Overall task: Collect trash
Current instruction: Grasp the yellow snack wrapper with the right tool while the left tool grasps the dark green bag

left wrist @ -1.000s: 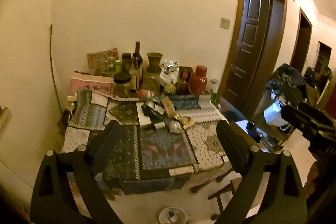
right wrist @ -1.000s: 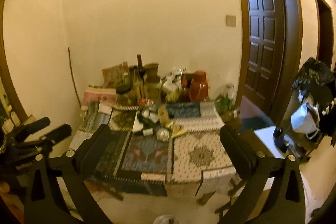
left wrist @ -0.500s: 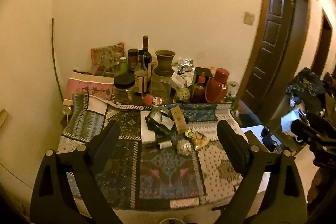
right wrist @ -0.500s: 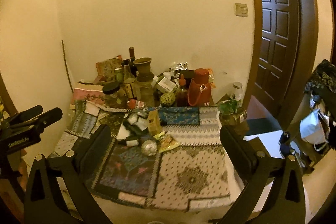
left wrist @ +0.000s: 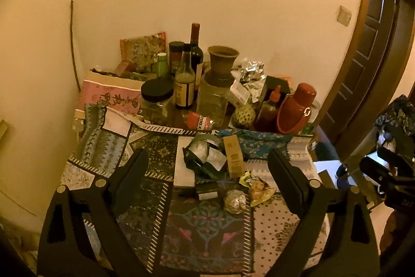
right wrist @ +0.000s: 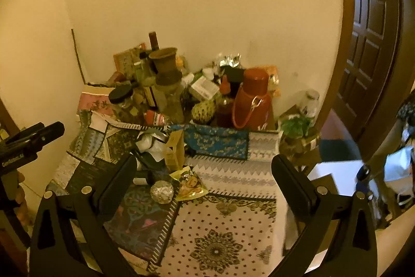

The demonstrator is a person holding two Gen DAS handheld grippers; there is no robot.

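Both claws — the left claw [left wrist: 207, 181] and the right claw [right wrist: 203, 182] — are held spread and empty above the counter [right wrist: 233, 225]. The trash is clustered around the foil ball [right wrist: 162, 191]: a yellow snack wrapper [right wrist: 190, 186] just beside it, a tan carton [right wrist: 174, 149] and crumpled packaging [left wrist: 205, 155] behind it. The foil ball is judged light and crushable, best pinched across its middle; the wrapper looks thin and slippery. A loose patchwork cloth covers the counter, set against a cream wall beside a dark door.

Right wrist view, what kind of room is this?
Probably a lived-in home, a room corner or hallway: a cluttered table with patchwork cloth, a red thermos and bottles against a plain wall, a panelled wooden door beside it.
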